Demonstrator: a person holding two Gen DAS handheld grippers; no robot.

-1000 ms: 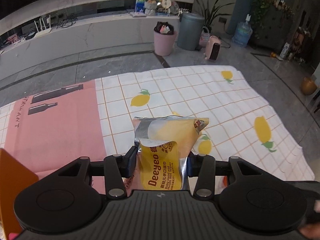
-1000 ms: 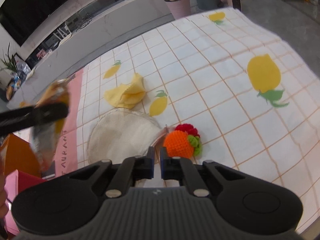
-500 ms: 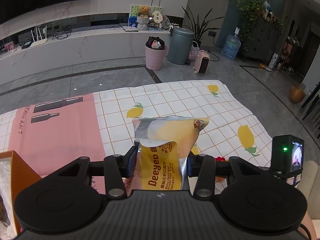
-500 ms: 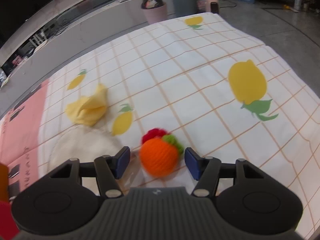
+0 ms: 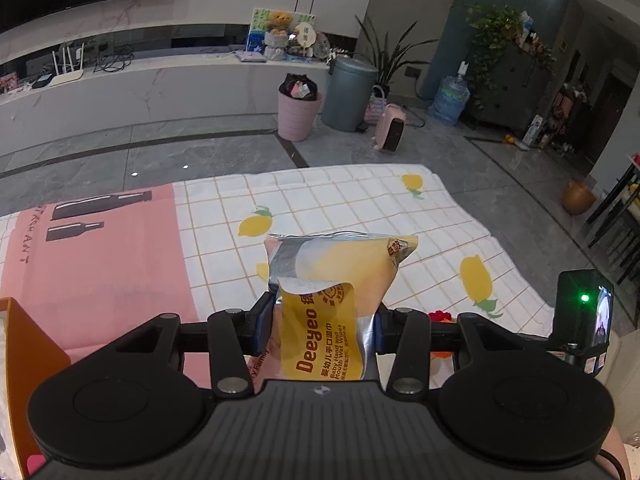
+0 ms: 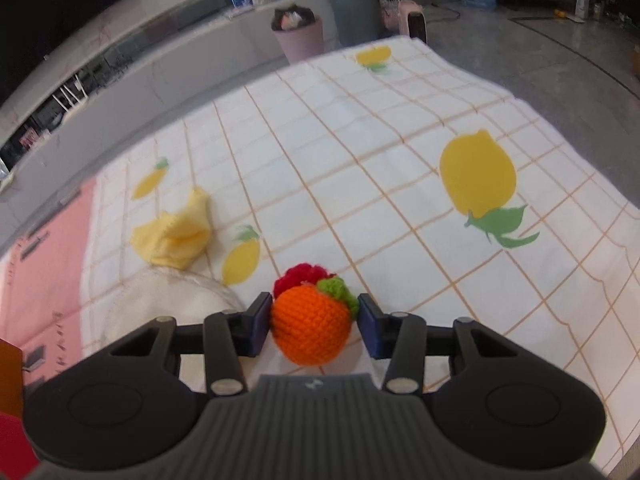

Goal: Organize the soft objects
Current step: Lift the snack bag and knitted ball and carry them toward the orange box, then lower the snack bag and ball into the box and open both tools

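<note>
My left gripper (image 5: 325, 322) is shut on a yellow and silver pack of baby wet wipes (image 5: 332, 292) and holds it above the lemon-print cloth (image 5: 360, 208). My right gripper (image 6: 312, 322) is open, its fingers on either side of an orange crocheted fruit (image 6: 310, 326) with a green leaf and a red tuft behind it, lying on the cloth (image 6: 360, 152). The left pad touches the fruit; the right pad stands a little apart. A crumpled yellow cloth (image 6: 176, 234) and a round cream pad (image 6: 168, 308) lie to the left of the fruit.
An orange box (image 5: 24, 364) stands at the left edge on the pink part of the cloth (image 5: 100, 264). On the floor beyond are a pink bin (image 5: 298, 114), a grey bin (image 5: 348, 94) and a small heater (image 5: 390, 128). The right gripper's camera unit (image 5: 584, 316) shows at right.
The right gripper opened and moved forward around the orange crocheted fruit. The left gripper lifted a little with the wipes pack still in it.
</note>
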